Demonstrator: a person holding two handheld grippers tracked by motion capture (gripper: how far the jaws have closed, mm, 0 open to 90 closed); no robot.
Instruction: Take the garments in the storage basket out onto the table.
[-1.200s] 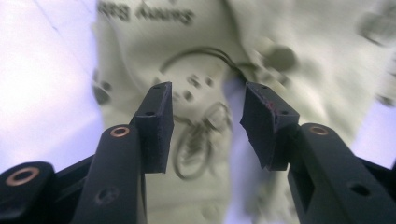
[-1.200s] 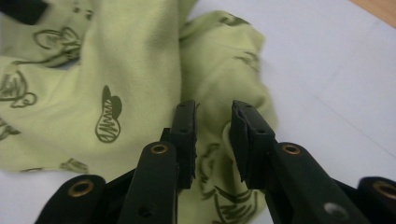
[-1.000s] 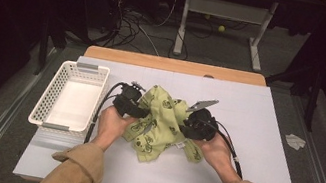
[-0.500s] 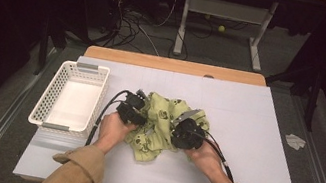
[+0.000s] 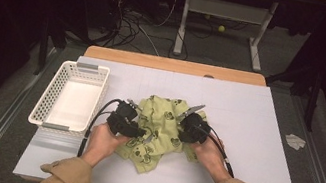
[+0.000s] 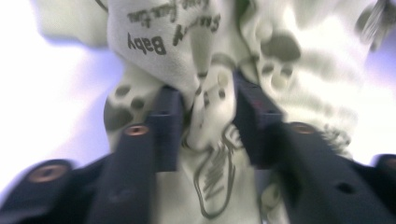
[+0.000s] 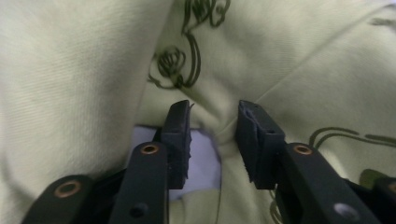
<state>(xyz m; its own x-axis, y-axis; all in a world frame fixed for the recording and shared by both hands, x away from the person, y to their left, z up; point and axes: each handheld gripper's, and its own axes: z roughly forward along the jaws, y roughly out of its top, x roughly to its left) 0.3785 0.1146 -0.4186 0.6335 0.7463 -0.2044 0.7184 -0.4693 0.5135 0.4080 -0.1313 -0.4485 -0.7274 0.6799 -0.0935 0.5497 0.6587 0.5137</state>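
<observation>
Green cloth (image 6: 210, 112) betw. both jaws

A table (image 5: 254, 138) with a pale top is standing in the middle of the high view, with a strip of bare wood (image 5: 175, 66) showing along its far edge. A white basket (image 5: 50, 102) with slotted walls is sitting on the left part of the top, its long side running away from the person. A green cloth (image 5: 160, 126) with dark printed figures is lying crumpled on the middle of the top, near the basket but apart from it. In the left gripper view the cloth (image 6: 299, 79) is bunching up over the pale top (image 6: 56, 93). The right part of the top is lying bare.
</observation>
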